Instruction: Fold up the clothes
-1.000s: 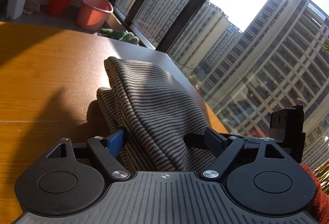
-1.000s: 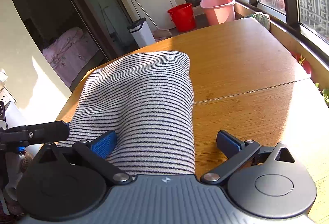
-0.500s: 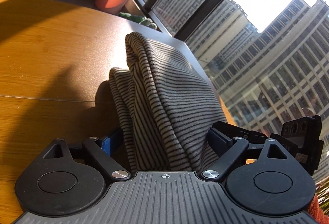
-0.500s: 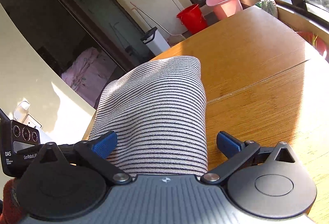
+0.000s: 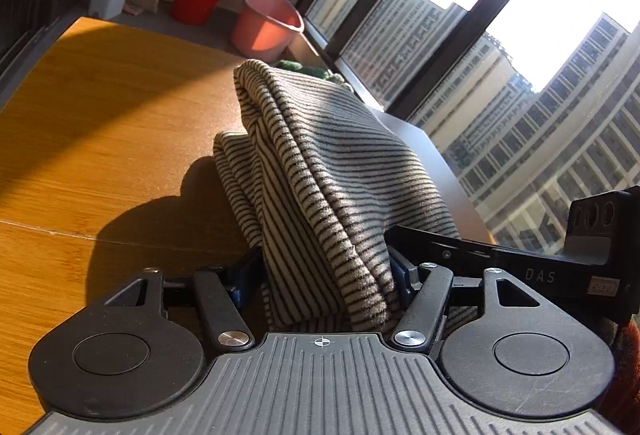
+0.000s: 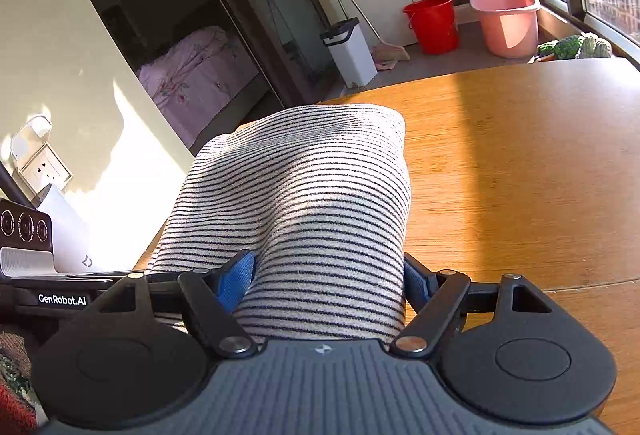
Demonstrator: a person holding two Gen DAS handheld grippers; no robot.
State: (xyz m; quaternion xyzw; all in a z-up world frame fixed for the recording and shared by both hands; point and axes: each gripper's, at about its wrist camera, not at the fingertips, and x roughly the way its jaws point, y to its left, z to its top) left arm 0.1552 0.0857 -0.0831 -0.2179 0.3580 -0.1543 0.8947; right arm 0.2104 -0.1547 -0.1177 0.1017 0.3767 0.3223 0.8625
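Left wrist view shows the left gripper (image 5: 326, 275) and right gripper (image 6: 330, 281) each pinching the striped shirt (image 5: 320, 175), bunched above the wooden table (image 5: 100, 123), probably to fold it over.

We watch the left gripper (image 5: 322, 275) close in: a second ago its blue pads stood wide on either side of the striped garment (image 5: 320, 163), and now they press against the bunched cloth. The right gripper (image 6: 330, 275) does the same, its right-hand pad, which sat clear over the wooden table (image 6: 520, 163), now tight against the fabric (image 6: 312, 195). The cloth has risen and gathered into a taller, narrower hump in both views. The other gripper's body has slid further into each frame's edge.
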